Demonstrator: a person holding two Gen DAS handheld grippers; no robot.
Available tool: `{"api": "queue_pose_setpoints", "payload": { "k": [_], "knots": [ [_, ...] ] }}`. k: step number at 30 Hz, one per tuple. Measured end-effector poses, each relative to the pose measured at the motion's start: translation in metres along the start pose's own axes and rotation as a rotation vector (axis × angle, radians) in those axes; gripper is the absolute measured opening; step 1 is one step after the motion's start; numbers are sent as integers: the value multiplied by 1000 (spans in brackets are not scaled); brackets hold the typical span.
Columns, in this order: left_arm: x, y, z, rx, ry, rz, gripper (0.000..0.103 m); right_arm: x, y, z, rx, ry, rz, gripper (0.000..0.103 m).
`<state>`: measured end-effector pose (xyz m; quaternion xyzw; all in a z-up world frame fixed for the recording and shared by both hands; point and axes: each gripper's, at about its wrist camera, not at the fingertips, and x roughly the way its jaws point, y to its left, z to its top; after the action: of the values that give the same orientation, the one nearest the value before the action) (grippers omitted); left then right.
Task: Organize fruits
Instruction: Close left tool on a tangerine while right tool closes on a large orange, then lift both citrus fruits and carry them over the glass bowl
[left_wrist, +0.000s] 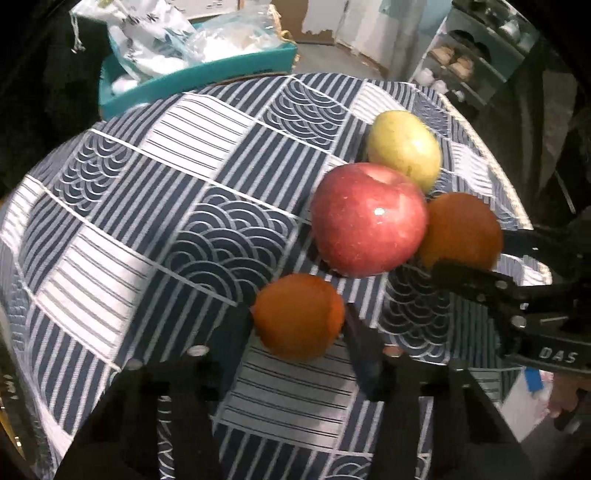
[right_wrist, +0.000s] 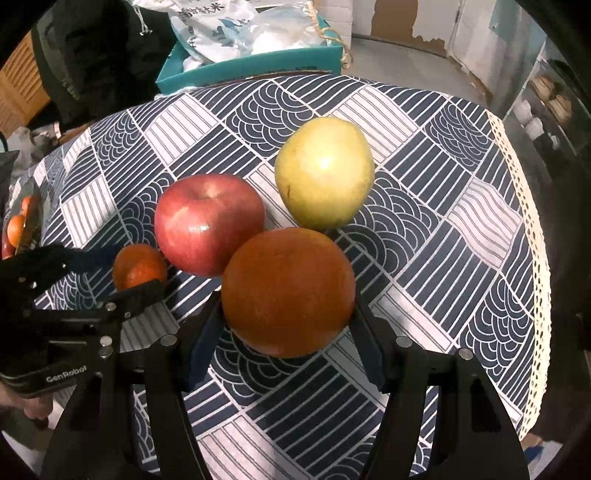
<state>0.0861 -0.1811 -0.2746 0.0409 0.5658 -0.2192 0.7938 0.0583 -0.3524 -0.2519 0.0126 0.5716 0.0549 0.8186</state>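
Note:
A red apple (left_wrist: 369, 219) (right_wrist: 208, 223), a yellow-green pear (left_wrist: 404, 147) (right_wrist: 325, 171), a large orange (left_wrist: 461, 230) (right_wrist: 288, 291) and a small tangerine (left_wrist: 298, 315) (right_wrist: 138, 265) lie close together on the patterned tablecloth (left_wrist: 184, 206) (right_wrist: 443, 221). My left gripper (left_wrist: 298, 325) is shut on the small tangerine; it also shows in the right wrist view (right_wrist: 136, 273). My right gripper (right_wrist: 288, 314) is shut on the large orange; it also shows in the left wrist view (left_wrist: 469, 258). Both fruits look to rest on the cloth.
A teal box (left_wrist: 192, 79) (right_wrist: 255, 62) with plastic bags stands beyond the table's far edge. A shelf unit (left_wrist: 476, 55) is at the far right. The table's lace-trimmed right edge (right_wrist: 532, 236) is near the pear. More oranges (right_wrist: 16, 225) show at far left.

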Motion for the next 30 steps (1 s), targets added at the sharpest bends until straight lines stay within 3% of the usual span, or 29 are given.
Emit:
{"api": "queue_pose_setpoints", "payload": {
  "k": [3,17,30],
  "knots": [
    [-3,-3,-1,17,-9,49,47,-2,-1,0,3,-5,-6,67],
    [-72,11,-3,-42,-146,94,46,-47,17,13,-30,-155,-24,67],
    [-138,18,-3,-90,-247,86,46,-107,54,25,-100,-290,11,67]
  ]
}}
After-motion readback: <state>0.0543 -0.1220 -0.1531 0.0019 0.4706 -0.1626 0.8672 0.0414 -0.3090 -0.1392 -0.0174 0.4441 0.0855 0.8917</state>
